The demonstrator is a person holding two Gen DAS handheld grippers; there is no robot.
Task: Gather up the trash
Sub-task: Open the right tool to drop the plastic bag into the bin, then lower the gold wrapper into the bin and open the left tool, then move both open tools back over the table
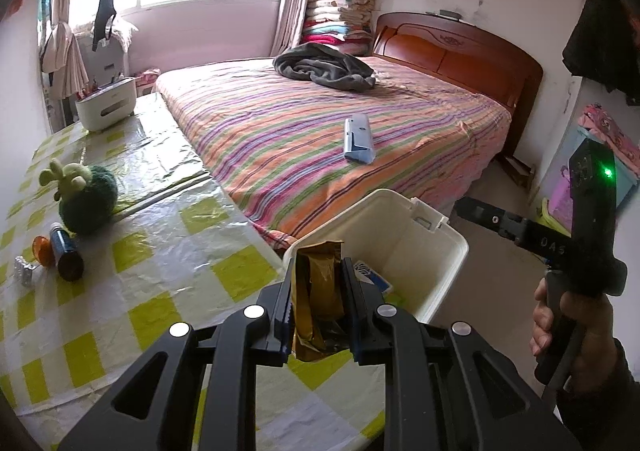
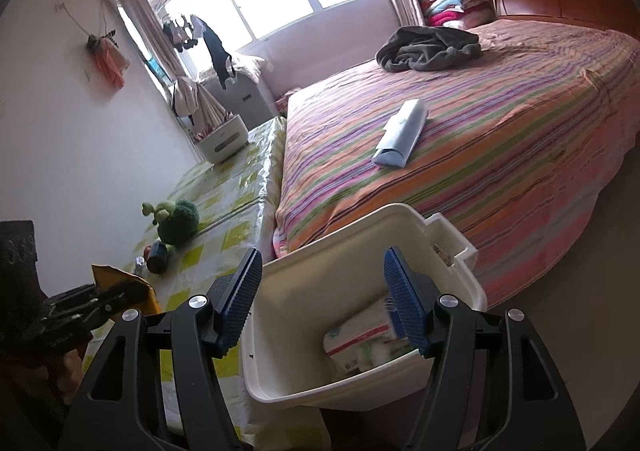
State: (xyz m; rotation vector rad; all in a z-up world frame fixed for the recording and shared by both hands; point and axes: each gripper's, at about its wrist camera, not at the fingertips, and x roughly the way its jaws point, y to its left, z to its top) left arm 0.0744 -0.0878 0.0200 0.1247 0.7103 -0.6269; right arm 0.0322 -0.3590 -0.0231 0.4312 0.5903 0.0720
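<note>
1. The left tongs [image 1: 318,291] are pinching a crumpled gold wrapper [image 1: 318,283], which stands upright between the pads over the edge of the counter [image 1: 160,291]. The white bin [image 1: 440,251] sits just ahead and to the right of these tongs, its near rim close to the wrapper.

2. The right tongs [image 2: 332,299] are spread wide and hold nothing; the bin's opening [image 2: 360,235] lies directly ahead of and below them.

3. Risk, as I judge it: the wrapper is not clearly over the opening. If the left tongs let go here, it could land on the counter or slip down between counter and bin.

4. The foil looks light and springy, so it may cling to a pad or flutter sideways on release.

5. The two tongs are near each other over the bin; carrying the wrapper rightward could knock the right tongs or nudge the rim.

6. Only the right view shows the bin's floor clearly: printed paper packaging [image 2: 368,335] already lies there. It also shows the wrapper [image 2: 120,283] from the side, far left of the right tongs.

7. Only the left view shows how the pads grip the wrapper, plus a dark bottle [image 1: 66,251] and an orange cap [image 1: 42,249] lying well to the left on the counter, beside a green plush toy [image 1: 86,199].
</note>
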